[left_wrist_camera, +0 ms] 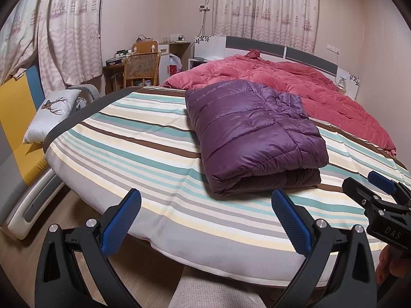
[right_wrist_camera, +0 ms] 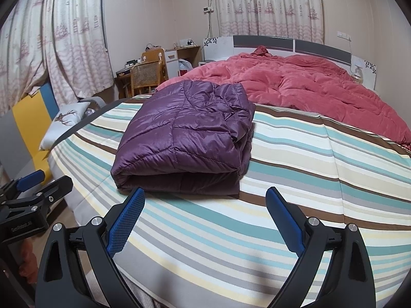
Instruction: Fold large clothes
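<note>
The left claw hangs spread wide, holding nothing, its blue ribbed pads above the foot of the bed. The right claw gapes just as wide, also free. Just beyond both, a glossy purple quilted jacket lies folded into a puffy rectangle on the striped sheet, with a rumpled pink quilt behind.

The folded purple quilted puffer jacket has a glossy, slick shell with stitched seams, crinkled where light catches it. Under it the striped cotton-like bed sheet looks matt and smooth. The pink-red padded comforter behind is soft, matt and faintly velvety. The left hand-held gripper and the right hand-held gripper are matt black plastic with shiny metal rivets and blue pads of rough, dimpled rubber. The wooden chair has a woven cane back.
</note>
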A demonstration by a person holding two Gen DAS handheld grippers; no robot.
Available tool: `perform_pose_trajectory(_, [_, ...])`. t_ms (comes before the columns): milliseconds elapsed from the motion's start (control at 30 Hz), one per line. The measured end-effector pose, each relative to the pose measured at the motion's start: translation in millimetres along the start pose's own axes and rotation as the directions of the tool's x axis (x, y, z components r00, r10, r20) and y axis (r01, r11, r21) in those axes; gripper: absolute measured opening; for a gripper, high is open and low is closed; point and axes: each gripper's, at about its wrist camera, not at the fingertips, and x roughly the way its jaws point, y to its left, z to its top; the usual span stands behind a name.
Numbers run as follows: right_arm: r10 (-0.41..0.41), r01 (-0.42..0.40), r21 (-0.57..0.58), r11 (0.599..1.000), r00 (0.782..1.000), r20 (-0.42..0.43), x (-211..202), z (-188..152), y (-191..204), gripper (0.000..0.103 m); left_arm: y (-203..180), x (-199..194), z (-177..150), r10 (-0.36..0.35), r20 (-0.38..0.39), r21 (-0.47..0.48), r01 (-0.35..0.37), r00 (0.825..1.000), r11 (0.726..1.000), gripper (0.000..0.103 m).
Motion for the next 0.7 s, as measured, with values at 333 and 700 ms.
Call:
perform_pose_trajectory(333, [-0.002,0.002,0.0,1.0,1.0,-0.004,0.8,1.6,-0.4,0.094,-1.1,1.1,-1.9,0.0,-0.006,0.0,0.0,1.0,1.0,0.101])
perform_pose_trajectory(700, [-0.001,0.001,0.001,1.0,1.0,-0.01,2.1,1.6,0.7,0.095,-3.5,1.7,-2.8,-0.002,-0.01,0.003,0.002,1.0,1.0,0.101])
